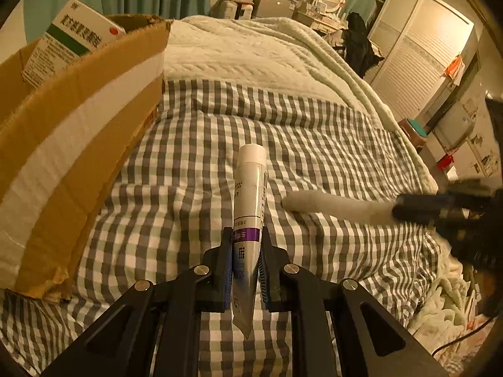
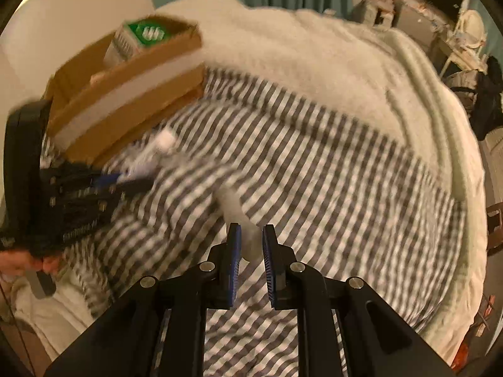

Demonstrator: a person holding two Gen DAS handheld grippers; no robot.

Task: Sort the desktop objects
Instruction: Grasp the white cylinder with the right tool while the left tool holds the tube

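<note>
Fingers (image 1: pixel 227 260) of the left gripper (image 1: pixel 246 235) clench a white tube (image 1: pixel 250 194) above the checked bedspread (image 1: pixel 314 132); carry it level over the cardboard box (image 1: pixel 78 119) rim before releasing. Right gripper (image 2: pixel 251 235) grasps a blurred white object (image 2: pixel 232 204).

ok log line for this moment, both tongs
left tongs: shut on tube | right tongs: around blurred white tube, grip unclear | cardboard box: holds medicine box | surface: checked sheet

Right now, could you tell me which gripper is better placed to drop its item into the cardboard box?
Left: the left gripper holds the ointment tube right beside the cardboard box; the right gripper looks farther away.
</note>
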